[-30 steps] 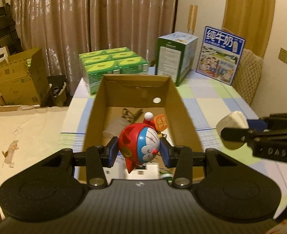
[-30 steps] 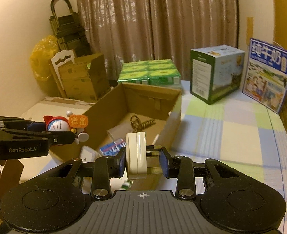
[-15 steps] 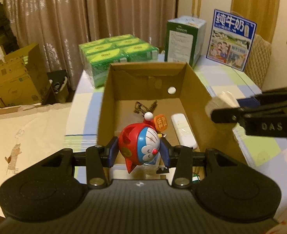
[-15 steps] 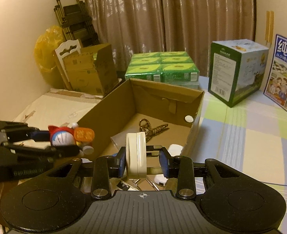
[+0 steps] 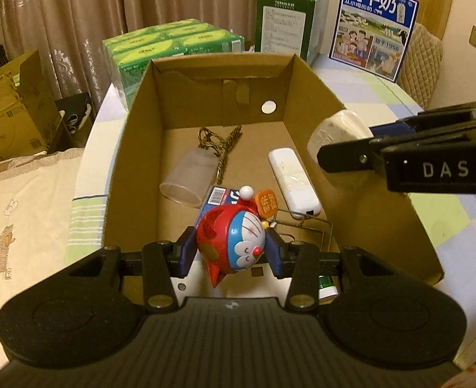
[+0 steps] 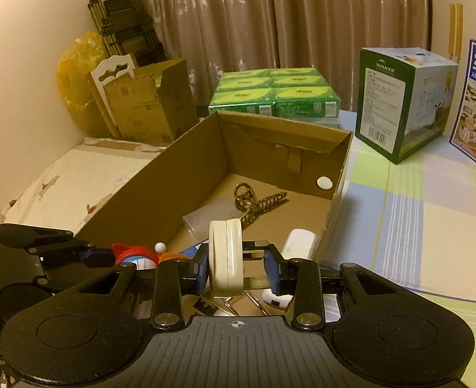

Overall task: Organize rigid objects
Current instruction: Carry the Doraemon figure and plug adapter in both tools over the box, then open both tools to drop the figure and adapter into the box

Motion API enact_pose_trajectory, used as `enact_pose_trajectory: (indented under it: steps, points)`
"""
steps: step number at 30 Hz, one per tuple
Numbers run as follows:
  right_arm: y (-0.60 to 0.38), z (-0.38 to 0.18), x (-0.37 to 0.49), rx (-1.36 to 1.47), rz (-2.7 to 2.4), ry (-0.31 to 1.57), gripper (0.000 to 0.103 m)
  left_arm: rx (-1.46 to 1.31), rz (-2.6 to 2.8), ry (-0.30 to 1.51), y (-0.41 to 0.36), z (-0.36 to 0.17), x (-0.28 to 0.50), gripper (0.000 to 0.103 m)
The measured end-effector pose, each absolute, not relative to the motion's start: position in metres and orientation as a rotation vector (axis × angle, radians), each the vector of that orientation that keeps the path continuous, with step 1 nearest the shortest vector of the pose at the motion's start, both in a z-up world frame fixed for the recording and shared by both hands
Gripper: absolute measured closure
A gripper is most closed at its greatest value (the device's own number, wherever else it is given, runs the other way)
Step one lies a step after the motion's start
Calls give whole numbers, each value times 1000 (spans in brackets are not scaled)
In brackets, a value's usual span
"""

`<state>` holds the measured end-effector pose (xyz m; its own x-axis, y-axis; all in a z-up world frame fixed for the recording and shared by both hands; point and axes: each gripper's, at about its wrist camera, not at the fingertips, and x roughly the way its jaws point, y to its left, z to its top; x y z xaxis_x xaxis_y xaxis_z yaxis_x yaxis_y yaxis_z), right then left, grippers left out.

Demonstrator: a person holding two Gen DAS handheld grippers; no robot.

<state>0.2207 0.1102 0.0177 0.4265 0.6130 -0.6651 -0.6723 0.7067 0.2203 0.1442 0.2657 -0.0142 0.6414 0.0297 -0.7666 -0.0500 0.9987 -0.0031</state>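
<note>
- On the checked tabletop, toward its far left corner, one open cardboard box stands with its long walls running away from the cameras.
- Inside the box lie one clear plastic cup on its side near the left wall, one braided cord toward the far end, one white remote along the right wall, one blue printed packet in the middle, and some thin wire pieces at the near end.
- Beyond the far wall of the box sits one wrapped block of green packs; to its right stand one green-and-white carton and one blue milk carton.
- The left gripper is clenched on a red-and-blue cat figurine, held above the near end of the box, over the packet.
- The right gripper grasps a cream round case on edge between its pads, above the box's right wall, near end.
</note>
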Motion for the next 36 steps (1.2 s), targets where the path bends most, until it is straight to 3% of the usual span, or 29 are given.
enact_pose_trajectory:
  steps: [36]
  points:
    - [126,8,208,-160,846,808,71,-38,97,813,278,8,126,63]
